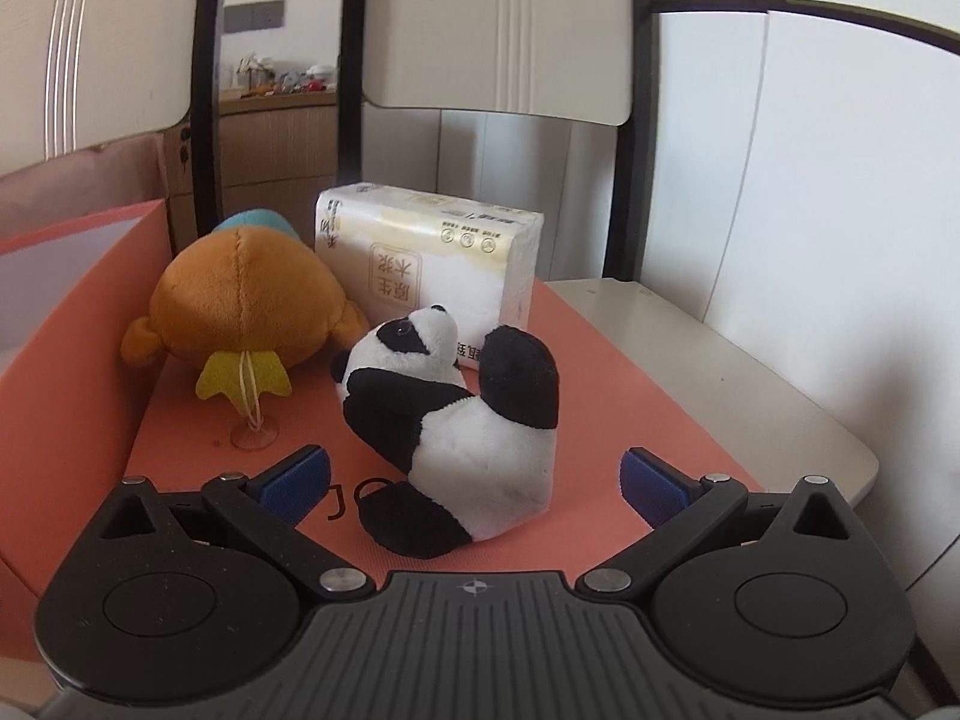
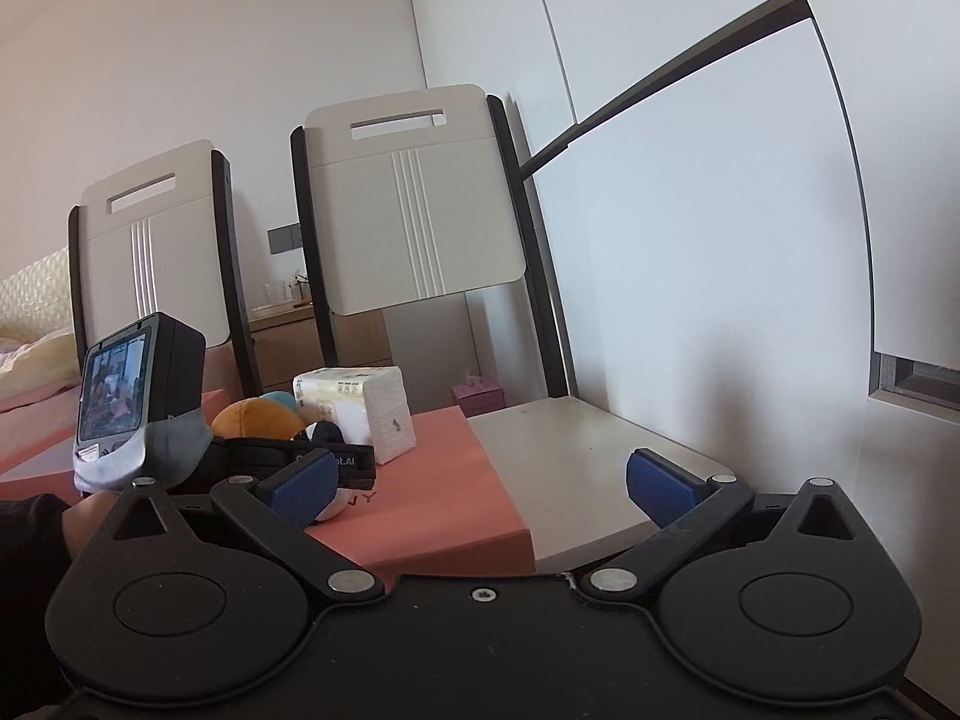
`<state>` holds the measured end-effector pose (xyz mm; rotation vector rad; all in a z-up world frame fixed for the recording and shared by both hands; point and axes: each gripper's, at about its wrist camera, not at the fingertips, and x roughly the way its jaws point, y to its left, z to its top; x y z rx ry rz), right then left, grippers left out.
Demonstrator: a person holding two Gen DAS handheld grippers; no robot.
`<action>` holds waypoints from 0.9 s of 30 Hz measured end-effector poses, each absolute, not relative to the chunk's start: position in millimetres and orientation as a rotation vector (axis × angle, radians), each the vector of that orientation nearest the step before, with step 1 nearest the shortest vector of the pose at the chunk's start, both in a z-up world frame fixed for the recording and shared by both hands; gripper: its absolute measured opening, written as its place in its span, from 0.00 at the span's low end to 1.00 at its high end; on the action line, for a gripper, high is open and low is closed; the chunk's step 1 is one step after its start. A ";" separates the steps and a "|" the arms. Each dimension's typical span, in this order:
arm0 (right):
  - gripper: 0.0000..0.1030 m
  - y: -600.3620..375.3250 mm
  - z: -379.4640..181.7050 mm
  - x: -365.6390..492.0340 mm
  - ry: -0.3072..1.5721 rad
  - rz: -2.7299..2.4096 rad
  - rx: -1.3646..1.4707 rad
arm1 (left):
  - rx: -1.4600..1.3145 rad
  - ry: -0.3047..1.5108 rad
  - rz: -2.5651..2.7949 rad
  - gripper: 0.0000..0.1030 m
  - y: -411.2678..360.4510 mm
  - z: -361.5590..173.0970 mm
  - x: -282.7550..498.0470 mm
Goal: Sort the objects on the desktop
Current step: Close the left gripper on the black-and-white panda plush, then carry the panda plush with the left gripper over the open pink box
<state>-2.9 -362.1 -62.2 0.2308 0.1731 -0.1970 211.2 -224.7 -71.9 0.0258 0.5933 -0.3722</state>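
Two claws, both spread wide and empty. Left gripper (image 1: 474, 489) straddles the panda plush (image 1: 456, 426), blue pads (image 1: 294, 483) either side of it but not touching. Right gripper (image 2: 480, 486) hangs over the bare cream seat (image 2: 576, 456) of a chair, nothing between its fingers.

Panda lies on its side near the front edge of the salmon box lid (image 1: 612, 396), head toward the far side. Orange plush (image 1: 240, 300) sits at the far-left part of the lid, just beside the panda's head; its suction cup (image 1: 255, 435) rests on the lid in front of it. Tissue pack (image 1: 432, 264) stands at the far edge, touching or nearly touching the panda's head, can't tell which.

Handling guess: panda is light, soft, squashy, not fragile, won't slip on the ribbed pads. Best hold looks like the white belly, across the widest part; limbs would flop. Tissue pack: light, film wrap likely slick, squeeze the short sides.
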 end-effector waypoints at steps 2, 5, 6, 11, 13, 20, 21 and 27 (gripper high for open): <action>0.99 -362.1 -61.9 -2.0 0.177 -0.194 0.228 | 0.014 0.621 -0.366 1.00 -224.2 -71.9 216.7; 0.99 -361.5 -59.5 -1.0 0.176 -0.187 0.223 | -0.010 0.646 -0.379 1.00 -222.8 -73.8 221.7; 0.99 -360.9 -58.6 -0.8 0.174 -0.184 0.220 | -0.018 0.648 -0.384 0.99 -222.4 -74.6 222.7; 0.99 -354.1 -57.3 2.0 0.179 -0.166 0.218 | 0.002 0.681 -0.392 0.78 -223.4 -79.6 228.8; 0.99 -350.3 -56.9 4.1 0.189 -0.156 0.214 | 0.036 0.675 -0.401 0.69 -224.0 -79.3 229.5; 0.99 -336.8 -50.9 8.8 0.189 -0.131 0.202 | 0.046 0.671 -0.441 0.60 -211.2 -73.0 228.5; 0.99 -334.5 -49.8 10.0 0.189 -0.126 0.200 | 0.043 0.671 -0.451 0.60 -209.0 -71.3 226.9; 0.99 -322.0 -43.5 17.3 0.209 -0.089 0.181 | 0.047 0.618 -0.489 0.60 -200.4 -55.7 211.3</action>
